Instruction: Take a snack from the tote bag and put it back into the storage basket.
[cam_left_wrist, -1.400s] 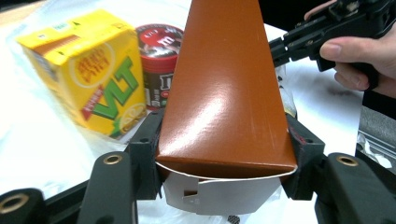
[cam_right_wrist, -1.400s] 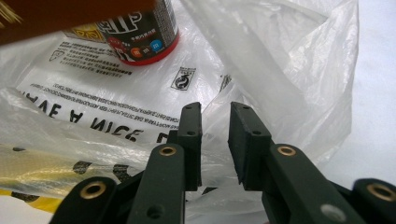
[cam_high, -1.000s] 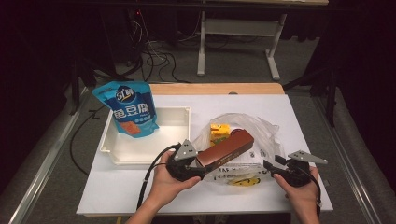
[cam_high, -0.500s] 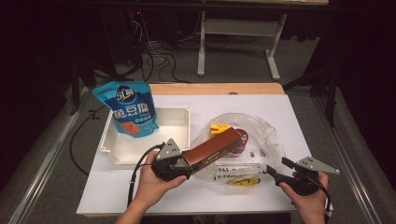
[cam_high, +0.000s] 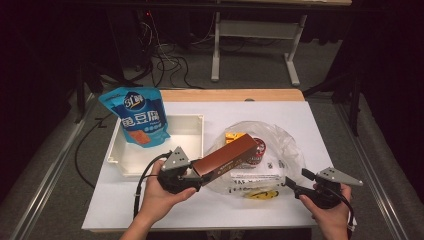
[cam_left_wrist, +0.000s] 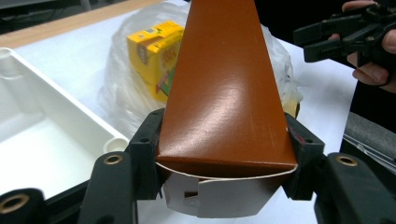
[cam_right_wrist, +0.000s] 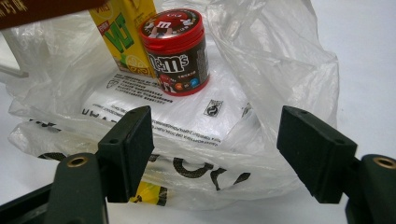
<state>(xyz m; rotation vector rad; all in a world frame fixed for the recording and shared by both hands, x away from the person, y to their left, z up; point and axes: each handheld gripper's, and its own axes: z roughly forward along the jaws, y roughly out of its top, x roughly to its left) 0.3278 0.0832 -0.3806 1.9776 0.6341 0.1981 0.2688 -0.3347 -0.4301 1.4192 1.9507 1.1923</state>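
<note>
Our left gripper (cam_high: 196, 176) clamps the near end of a brown box (cam_left_wrist: 224, 88), holding it slanted up over the plastic bag (cam_high: 270, 165). Our right gripper (cam_right_wrist: 215, 154) has just been opening; its jaws stand wide at the bag's near edge with nothing pinched between them. Inside the bag stand a red jar (cam_right_wrist: 176, 51) and a yellow carton (cam_right_wrist: 125, 32). Left of the bag on the surface (cam_high: 320, 125) sits a white tray (cam_high: 187, 131) holding a blue pouch (cam_high: 137, 120).

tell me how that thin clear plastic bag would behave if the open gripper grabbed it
The thin clear plastic bag looks crumpled and limp, so it would probably fold and stretch rather than lift flat. Its glossy film may slip between the right gripper pads. The red-lidded candy jar standing inside could tip.
</note>
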